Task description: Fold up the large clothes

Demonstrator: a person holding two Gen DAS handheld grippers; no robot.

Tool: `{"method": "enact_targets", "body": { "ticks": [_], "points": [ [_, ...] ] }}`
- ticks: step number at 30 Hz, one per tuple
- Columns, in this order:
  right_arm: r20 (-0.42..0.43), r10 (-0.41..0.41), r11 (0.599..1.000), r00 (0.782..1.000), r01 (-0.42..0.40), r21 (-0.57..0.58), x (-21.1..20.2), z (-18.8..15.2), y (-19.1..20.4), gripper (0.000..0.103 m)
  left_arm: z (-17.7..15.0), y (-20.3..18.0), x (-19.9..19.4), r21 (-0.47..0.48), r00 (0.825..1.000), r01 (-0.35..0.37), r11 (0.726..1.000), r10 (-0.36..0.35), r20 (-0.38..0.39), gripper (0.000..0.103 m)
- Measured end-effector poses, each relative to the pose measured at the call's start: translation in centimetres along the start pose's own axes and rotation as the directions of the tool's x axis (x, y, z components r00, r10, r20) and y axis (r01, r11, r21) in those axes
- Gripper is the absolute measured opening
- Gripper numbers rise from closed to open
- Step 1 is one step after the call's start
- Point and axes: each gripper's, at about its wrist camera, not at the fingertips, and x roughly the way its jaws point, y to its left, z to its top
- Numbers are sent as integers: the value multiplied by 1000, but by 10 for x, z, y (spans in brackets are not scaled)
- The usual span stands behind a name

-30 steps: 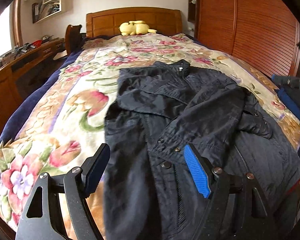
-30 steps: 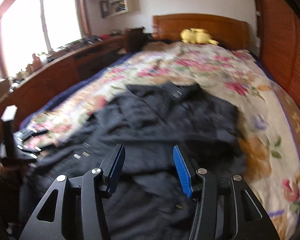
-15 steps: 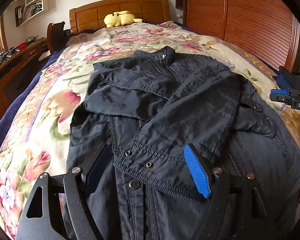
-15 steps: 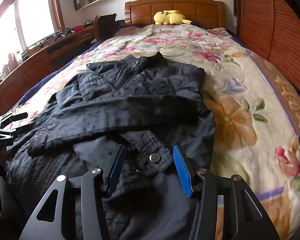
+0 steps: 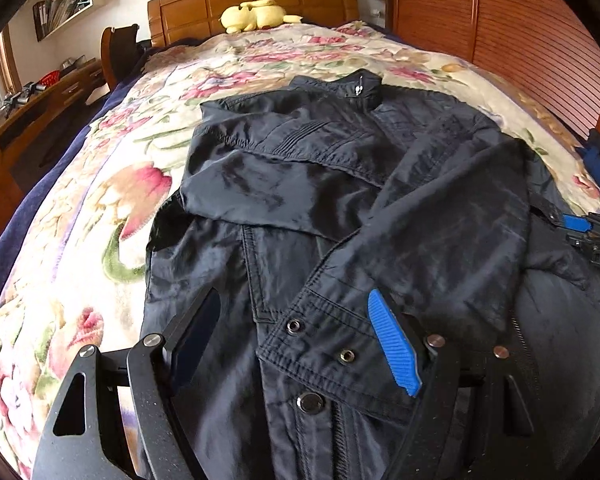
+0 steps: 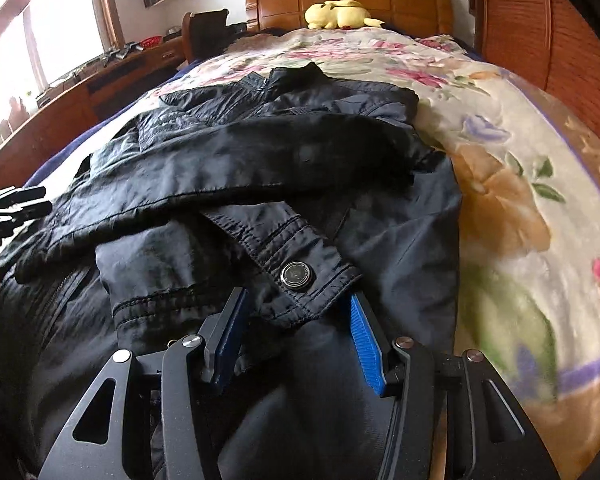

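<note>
Both sleeves now lie crossed over the jacket (image 5: 340, 208) on the bed (image 5: 100, 200); my left tongs (image 5: 296, 344) and right tongs (image 6: 296, 344) have come down, agape, empty; hem fold remains.

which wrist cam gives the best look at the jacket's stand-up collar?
Left wrist. The black jacket's stand-up collar sits unobstructed there, its silver zipper pull plainly visible. The right wrist view also shows the collar, but obliquely, from the side, with the zipper detail much harder to make out.
</note>
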Motion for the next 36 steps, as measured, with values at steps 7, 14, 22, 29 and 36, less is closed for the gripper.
{"method": "enact_targets", "body": {
  "ticks": [7,14,22,29,36],
  "points": [
    [12,10,1000,1000,-11,11,2,-4,-3,52,-16,-2,9,4,997,42,999,-41,-58,77],
    [16,13,1000,1000,-13,14,-1,-6,-4,52,-26,-2,4,6,995,76,997,-75,-66,77],
    [21,7,1000,1000,-7,13,-2,-7,-2,52,-31,-2,2,4,994,99,995,-98,-53,57],
    [22,8,1000,1000,-8,12,-2,-7,-2,52,-37,-8,-5,43,993,110,993,-108,-39,19],
    [22,8,1000,1000,-8,13,-2,-7,-2,52,-23,0,-43,5,988,122,993,-121,92,7]
  ]
}}
